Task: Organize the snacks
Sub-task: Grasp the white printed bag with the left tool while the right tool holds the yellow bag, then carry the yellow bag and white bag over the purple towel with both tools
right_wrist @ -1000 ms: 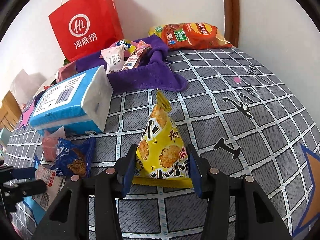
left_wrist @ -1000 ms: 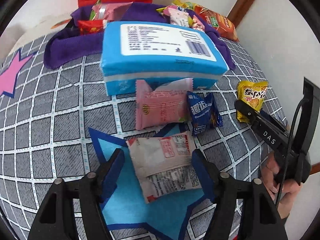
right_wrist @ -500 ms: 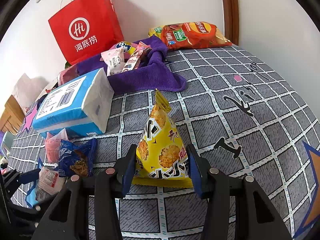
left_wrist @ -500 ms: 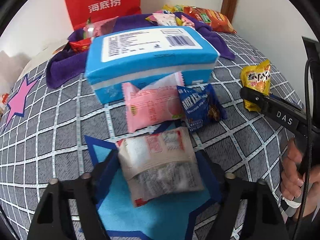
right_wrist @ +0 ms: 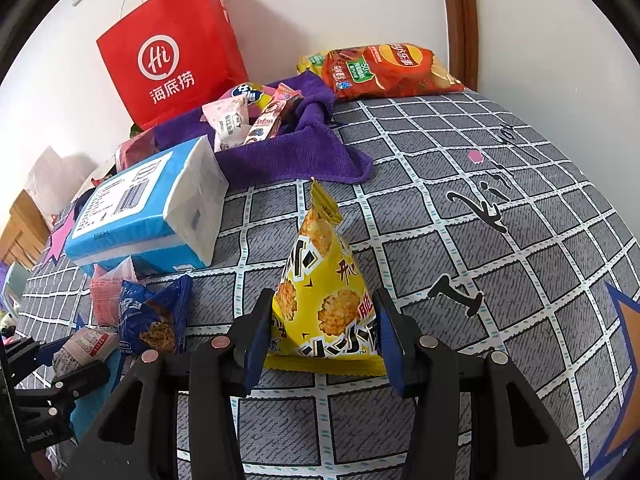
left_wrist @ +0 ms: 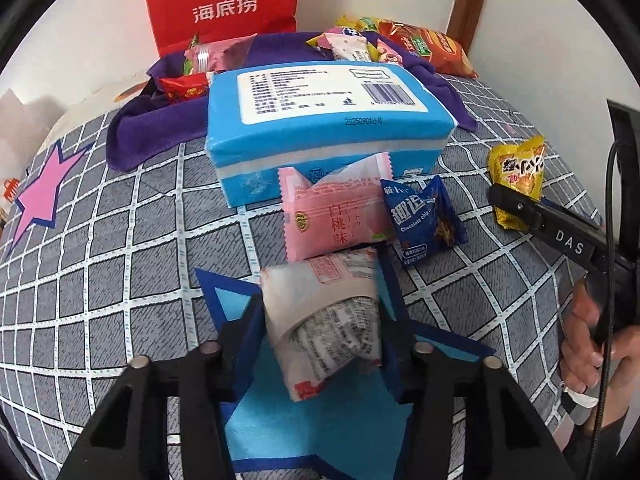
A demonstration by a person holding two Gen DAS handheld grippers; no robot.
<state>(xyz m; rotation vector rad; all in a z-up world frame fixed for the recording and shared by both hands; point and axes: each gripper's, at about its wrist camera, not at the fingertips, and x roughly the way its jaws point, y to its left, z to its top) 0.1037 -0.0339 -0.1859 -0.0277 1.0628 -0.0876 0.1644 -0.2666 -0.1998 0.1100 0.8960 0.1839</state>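
Observation:
My left gripper is shut on a white snack packet and holds it bent, lifted off the bedspread. A pink packet and a blue cookie packet lie just beyond it. My right gripper is shut on a yellow cracker packet, which also shows in the left wrist view. The left gripper and its white packet show at the lower left of the right wrist view. A purple towel at the back carries several snacks.
A blue tissue pack lies in the middle, in front of the towel. A red paper bag stands against the wall. A red chips bag lies at the back right. The grey checked bedspread extends right.
My left gripper closed on the white packet, crumpling it, and raised it. The right gripper kept its hold on the yellow packet and barely moved.

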